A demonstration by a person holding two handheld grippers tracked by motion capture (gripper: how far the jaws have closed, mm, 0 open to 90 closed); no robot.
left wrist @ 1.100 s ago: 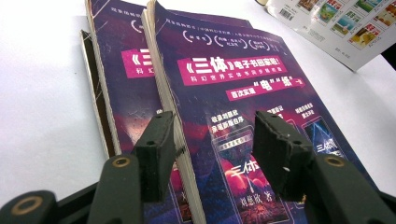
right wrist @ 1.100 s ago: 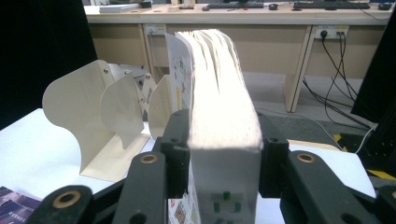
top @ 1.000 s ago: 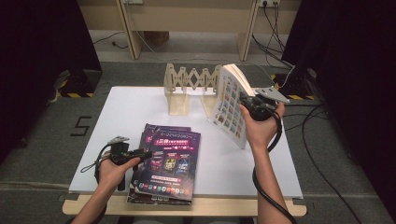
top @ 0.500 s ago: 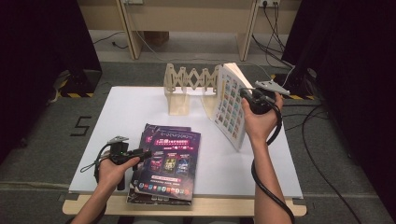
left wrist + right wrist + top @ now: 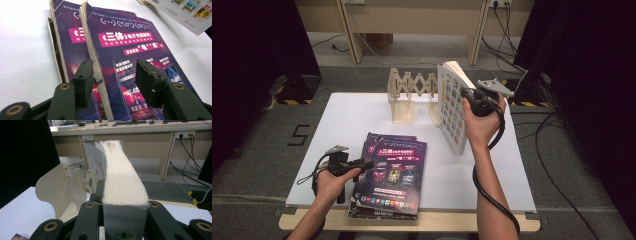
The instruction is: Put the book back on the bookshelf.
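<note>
High view: right gripper (image 5: 473, 96), jaws just closing, clamps the thick white book (image 5: 452, 112) upright beside the wooden rack (image 5: 409, 92). Left gripper (image 5: 113, 80) gapes over the purple books (image 5: 120, 50), seemingly not pinching them.

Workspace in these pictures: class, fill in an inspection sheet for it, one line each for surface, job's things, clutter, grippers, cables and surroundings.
Surface: white table top, flat.
Job's things: white book held upright beside the wooden expanding rack; purple books stacked at the front edge.
Clutter: nothing seen.
Grippers: right gripper clamped on the white book; left gripper open over the purple books.
Cables: black cable trailing along the right forearm; more on the floor.
Surroundings: grey floor, wooden desk legs, dark curtains.
</note>
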